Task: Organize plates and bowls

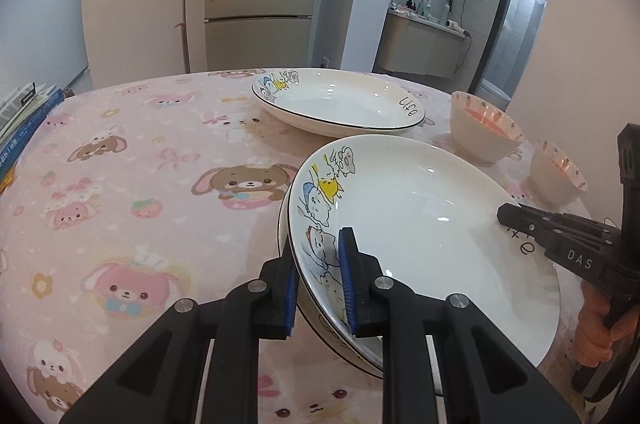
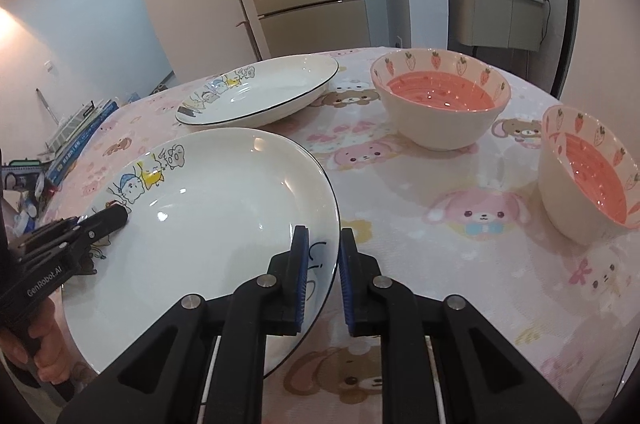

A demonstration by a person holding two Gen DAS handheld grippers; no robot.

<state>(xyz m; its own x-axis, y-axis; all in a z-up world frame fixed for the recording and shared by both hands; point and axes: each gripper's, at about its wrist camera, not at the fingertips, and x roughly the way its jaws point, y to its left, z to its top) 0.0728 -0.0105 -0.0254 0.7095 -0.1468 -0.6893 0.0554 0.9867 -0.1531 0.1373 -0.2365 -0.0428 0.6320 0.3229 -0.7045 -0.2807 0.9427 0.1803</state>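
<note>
A white deep plate (image 1: 420, 244) (image 2: 208, 224) with cartoon cats and a black rim is held by both grippers close to me. My left gripper (image 1: 319, 244) is shut on its left rim, one blue pad inside and one outside. My right gripper (image 2: 323, 232) is shut on its right rim by the word "Life". Each view also shows the other gripper's tip: the right gripper (image 1: 504, 214), the left gripper (image 2: 120, 214). I cannot tell whether the plate touches the cloth. A matching plate (image 1: 340, 99) (image 2: 260, 91) lies farther back. Two strawberry-print bowls, one (image 1: 476, 139) (image 2: 440, 103) behind the other (image 1: 554, 183) (image 2: 588, 179), stand to the right.
The round table wears a pink cartoon-animal cloth (image 1: 120, 183) (image 2: 440, 244). Books (image 1: 24, 119) (image 2: 76, 135) are stacked at its left edge. A beige fridge (image 1: 260, 19) stands behind the table. A person's hand (image 1: 596, 328) grips the right gripper's handle.
</note>
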